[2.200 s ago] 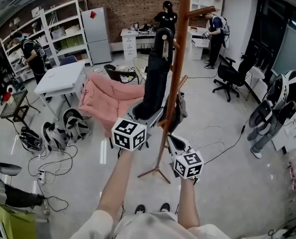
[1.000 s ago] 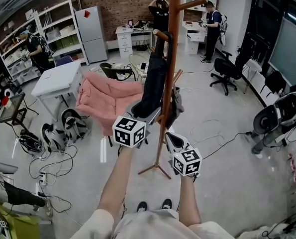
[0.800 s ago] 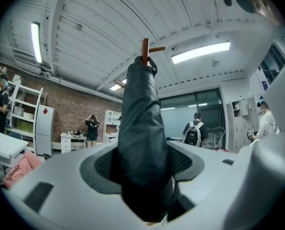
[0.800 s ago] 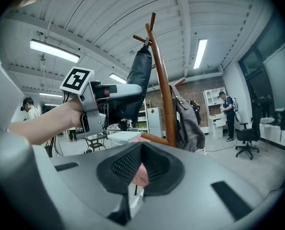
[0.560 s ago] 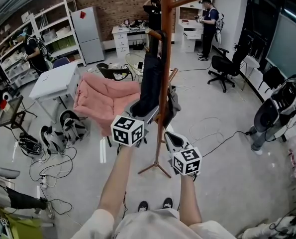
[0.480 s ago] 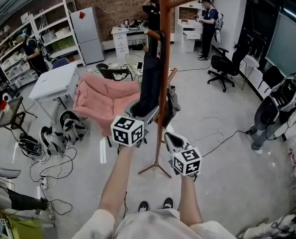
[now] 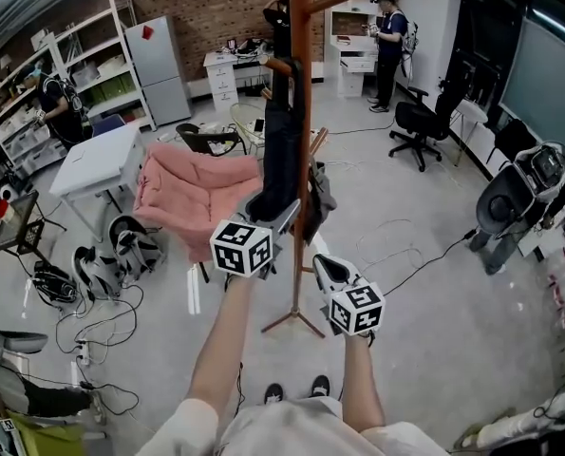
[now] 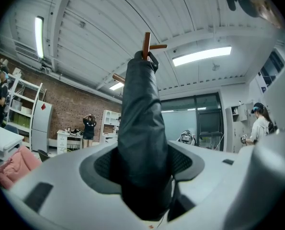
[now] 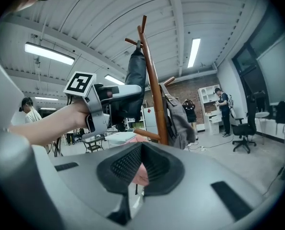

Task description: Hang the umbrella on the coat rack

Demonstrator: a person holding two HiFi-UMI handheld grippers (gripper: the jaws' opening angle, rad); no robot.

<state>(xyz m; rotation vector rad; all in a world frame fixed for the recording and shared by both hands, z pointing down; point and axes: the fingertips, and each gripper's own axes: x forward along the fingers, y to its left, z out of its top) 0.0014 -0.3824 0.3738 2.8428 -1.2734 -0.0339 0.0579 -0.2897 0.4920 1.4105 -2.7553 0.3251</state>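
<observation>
Here we are at the coat rack (image 7: 302, 27), the tall wooden pole standing right in front of the person, with both arms stretched out towards it. The left gripper (image 7: 268, 224) has the umbrella (image 7: 284, 150): its jaws are spread fairly wide and clamped on the lower end of the folded dark canopy, which fills the gap between the pads in the left gripper view. The umbrella stands nearly upright, just to the left of the pole, and its curved handle is up at 1 short peg (image 7: 275, 64) on that side; it looks looped over the peg, though how firmly it sits there cannot be made out. The right gripper (image 7: 328, 269) is lower and to the right of the pole, apart from the umbrella. Its jaws are drawn together at the tips with nothing between them, only a thin slit showing the pink couch (image 7: 192, 183) beyond. A grey bag (image 7: 322, 196) hangs from a lower peg on the right side of the rack. Behind are a white table (image 7: 92, 155), a black office chair (image 7: 417, 122) and several people at the shelves and desks along the brick wall.
</observation>
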